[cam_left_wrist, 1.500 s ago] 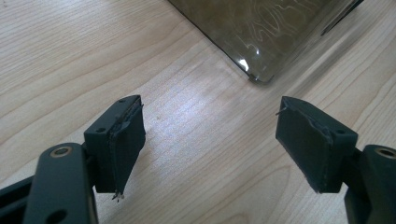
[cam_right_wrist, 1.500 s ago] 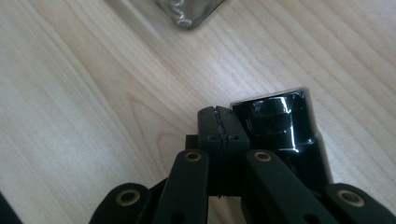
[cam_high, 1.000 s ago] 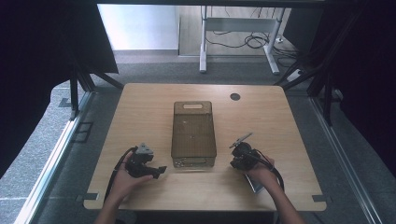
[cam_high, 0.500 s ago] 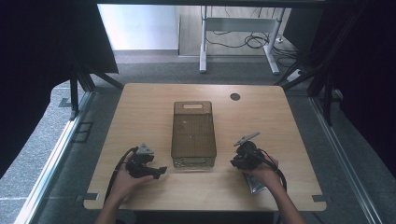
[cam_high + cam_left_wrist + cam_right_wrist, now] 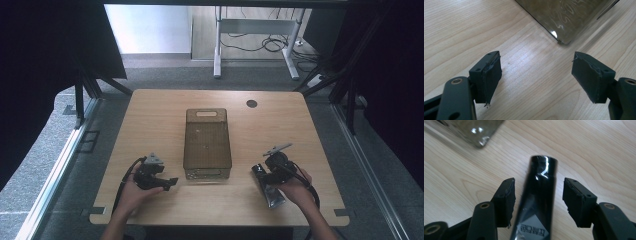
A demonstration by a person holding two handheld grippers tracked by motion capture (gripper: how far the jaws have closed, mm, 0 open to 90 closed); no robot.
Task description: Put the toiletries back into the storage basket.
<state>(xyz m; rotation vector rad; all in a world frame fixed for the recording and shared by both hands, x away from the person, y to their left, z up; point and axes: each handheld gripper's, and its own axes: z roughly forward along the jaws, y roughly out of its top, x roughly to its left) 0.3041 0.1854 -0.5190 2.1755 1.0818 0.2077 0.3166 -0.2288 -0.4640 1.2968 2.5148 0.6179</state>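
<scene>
Black tube (image 5: pixel 537 202) flat between right gripper's (image 5: pixel 539 200) parted jaws, smoky bin (image 5: pixel 207 144) near, left gripper (image 5: pixel 536 75) jaws apart

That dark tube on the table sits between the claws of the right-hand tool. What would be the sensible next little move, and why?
Probably close the right hand-held gripper on the black tube. Its jaws stand open on either side of the tube, which lies on the table between them without touching either. The left hand-held gripper is open over bare wood, near the corner of the clear bin.
</scene>
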